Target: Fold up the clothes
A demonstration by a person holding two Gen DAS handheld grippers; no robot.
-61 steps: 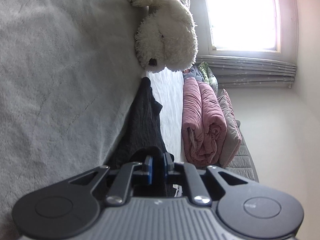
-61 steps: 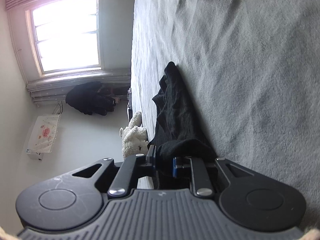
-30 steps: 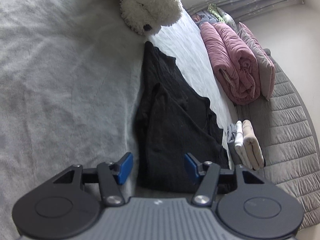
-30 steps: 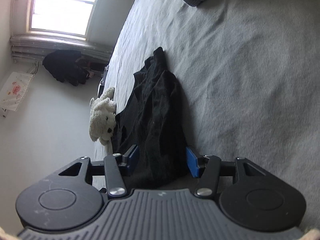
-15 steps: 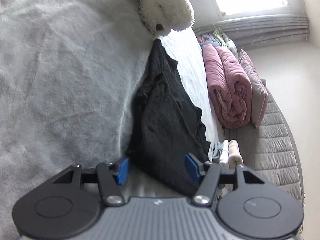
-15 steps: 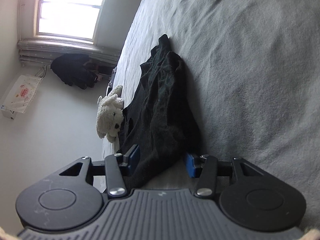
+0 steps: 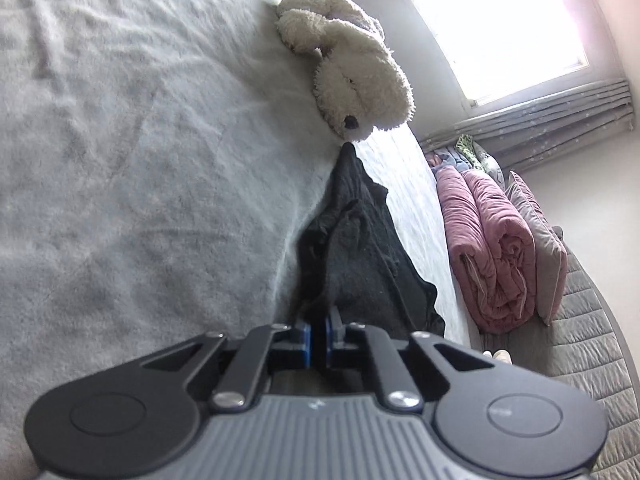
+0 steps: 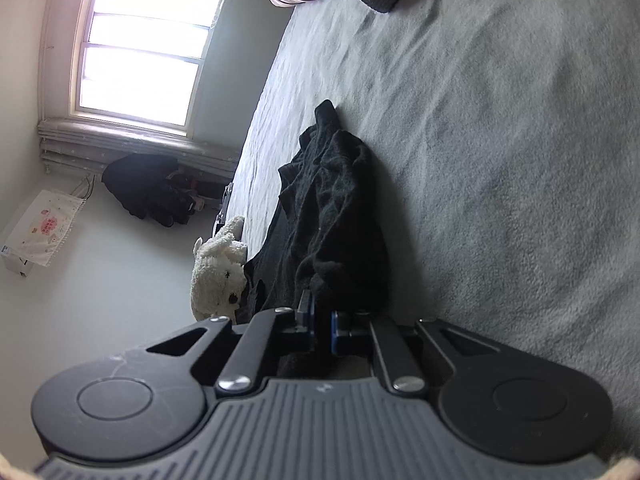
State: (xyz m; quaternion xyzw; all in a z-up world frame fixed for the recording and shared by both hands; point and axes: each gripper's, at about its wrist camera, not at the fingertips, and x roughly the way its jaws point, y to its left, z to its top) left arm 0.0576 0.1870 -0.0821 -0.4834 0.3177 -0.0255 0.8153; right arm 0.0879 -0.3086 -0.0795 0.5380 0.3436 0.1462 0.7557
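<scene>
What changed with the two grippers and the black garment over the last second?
Both grippers closed. A second ago the left gripper and the right gripper stood open around the near edge of the black garment; now each is shut on a bunch of its fabric. The garment looks more gathered near the fingers. The plush toy, pink blanket and grey bed cover lie as before.
</scene>
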